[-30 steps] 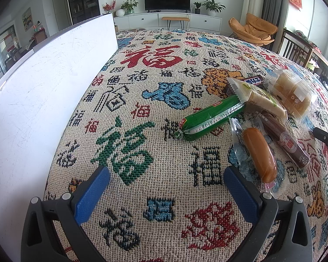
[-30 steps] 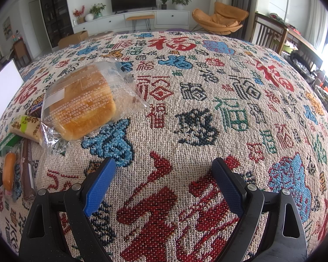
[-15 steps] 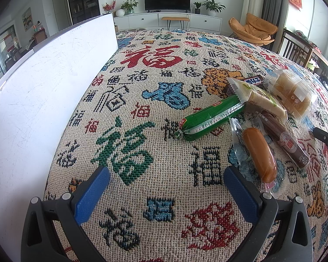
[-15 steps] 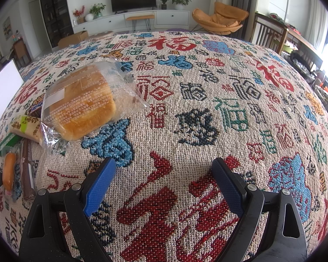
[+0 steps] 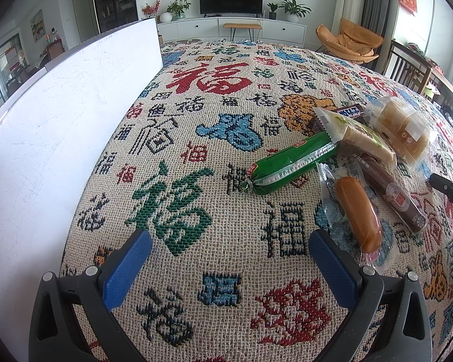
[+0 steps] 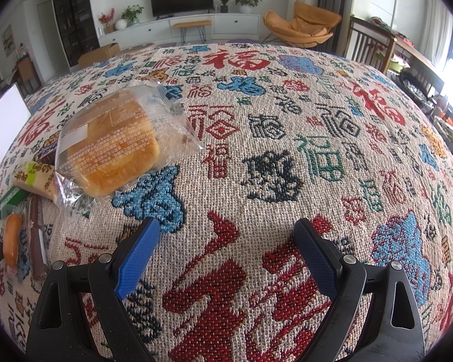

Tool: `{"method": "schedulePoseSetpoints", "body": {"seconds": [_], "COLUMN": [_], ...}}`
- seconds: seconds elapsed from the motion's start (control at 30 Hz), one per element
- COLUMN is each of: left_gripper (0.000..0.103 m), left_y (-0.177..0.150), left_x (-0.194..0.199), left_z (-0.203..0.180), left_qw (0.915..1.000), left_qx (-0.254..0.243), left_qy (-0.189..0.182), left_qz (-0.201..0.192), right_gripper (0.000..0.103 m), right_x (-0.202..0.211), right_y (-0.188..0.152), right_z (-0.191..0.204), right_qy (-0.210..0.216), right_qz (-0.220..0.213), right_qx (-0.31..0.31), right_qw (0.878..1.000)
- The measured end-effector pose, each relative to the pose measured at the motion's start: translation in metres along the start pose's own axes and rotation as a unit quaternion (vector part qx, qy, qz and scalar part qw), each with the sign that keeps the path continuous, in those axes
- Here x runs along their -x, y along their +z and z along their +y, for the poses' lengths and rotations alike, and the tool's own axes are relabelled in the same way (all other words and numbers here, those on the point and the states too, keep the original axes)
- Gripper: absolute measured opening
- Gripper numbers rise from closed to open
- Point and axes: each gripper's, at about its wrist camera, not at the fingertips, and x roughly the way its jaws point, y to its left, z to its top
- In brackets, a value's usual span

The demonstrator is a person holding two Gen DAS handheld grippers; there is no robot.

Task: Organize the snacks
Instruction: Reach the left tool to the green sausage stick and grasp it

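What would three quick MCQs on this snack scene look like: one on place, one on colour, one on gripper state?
1. Where does the bagged bread lie relative to the right gripper?
A. ahead and to its left
B. between its fingers
C. ahead and to its right

2. What colour is the wrapper of the sausage nearest the white board?
A. red
B. green
C. yellow

3. What state is the left gripper in?
A. shut on a snack
B. shut on nothing
C. open, holding nothing

Answers: 1 A, the bread sits up-left of the blue pads. 2 B, its casing is green. 3 C, only tablecloth shows between the spread pads.
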Motion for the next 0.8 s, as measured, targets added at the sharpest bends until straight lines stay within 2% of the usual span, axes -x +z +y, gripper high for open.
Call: {"method": "schedulePoseSetpoints", "body": {"seconds": [0.17, 0.27, 0.4, 0.5, 0.67, 0.73, 0.8], "left_gripper": [0.103, 0.103, 0.103, 0.103, 0.103, 0.103, 0.103], "left_y": [0.0, -0.002, -0.004, -0.008, -0.017, -0.006, 0.014], "left_x": [-0.001, 0.001, 0.004, 0.011, 0.033, 0.04, 0.044], "left_z": [0.002, 0.003, -0.001, -0.003, 0.01, 0.012, 0.015], "left_qw": [1.0, 0.9998, 0.9992, 0.9974, 0.9939, 0.9942, 0.9958], "left_qx": [-0.001, -0.01, -0.028, -0.048, -0.011, -0.019, -0.031], "left_qy": [-0.005, -0.017, -0.03, -0.048, -0.107, -0.105, -0.085], "left_qz": [0.0, 0.0, 0.006, 0.026, 0.024, 0.017, 0.011], "right_gripper": [0.093, 0.093, 0.093, 0.094, 0.094, 0.094, 0.094], "right_x": [0.005, 0.022, 0.035, 0.033, 0.031, 0.032, 0.031], "right_y": [-0.005, -0.025, -0.044, -0.042, -0.04, -0.041, -0.04], "right_z": [-0.003, -0.007, -0.009, -0.007, -0.008, -0.008, -0.008], "right_qy": [-0.005, -0.016, -0.017, -0.019, -0.018, -0.018, -0.018], "right_qz": [0.002, 0.015, -0.003, -0.001, 0.0, 0.0, 0.0], "right_qx": [-0.011, -0.026, -0.029, -0.025, -0.027, -0.026, -0.026], "right_qw": [1.0, 0.999, 0.999, 0.999, 0.999, 0.999, 0.999]}}
